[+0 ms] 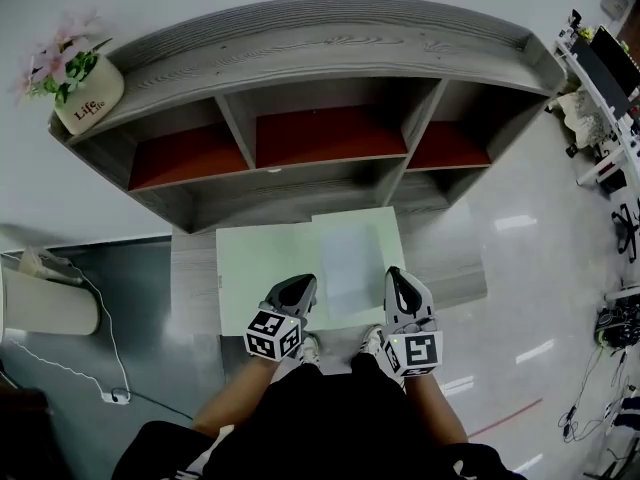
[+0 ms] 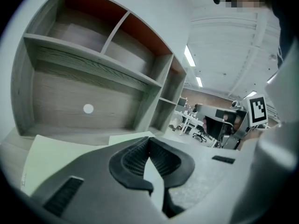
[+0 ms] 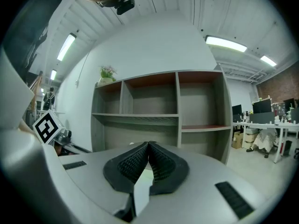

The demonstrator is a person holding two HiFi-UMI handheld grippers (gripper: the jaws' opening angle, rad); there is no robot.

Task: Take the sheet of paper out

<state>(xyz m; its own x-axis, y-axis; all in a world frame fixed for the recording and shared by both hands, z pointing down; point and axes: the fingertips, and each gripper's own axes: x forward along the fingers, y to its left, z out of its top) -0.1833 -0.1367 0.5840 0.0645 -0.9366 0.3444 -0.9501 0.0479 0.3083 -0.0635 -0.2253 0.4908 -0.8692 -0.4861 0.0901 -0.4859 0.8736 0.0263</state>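
A white sheet of paper (image 1: 350, 258) lies on the right half of a pale green folder (image 1: 260, 258), which rests flat on the low ledge in front of the shelf unit. My left gripper (image 1: 303, 283) hovers over the folder's near edge, just left of the sheet, its jaws shut with nothing between them (image 2: 149, 141). Close to the sheet's right edge is my right gripper (image 1: 395, 276), also shut and empty (image 3: 148, 144). Seen from the left gripper, the folder (image 2: 51, 157) spreads out below and to the left. Whether either gripper touches the paper cannot be told.
The grey wooden shelf unit (image 1: 300, 38) with red-backed compartments stands right behind the folder. A flowerpot (image 1: 88, 98) sits on its top left corner. A white appliance with a cable (image 1: 45, 308) stands at the left. Office desks and chairs (image 1: 610, 98) are at the right.
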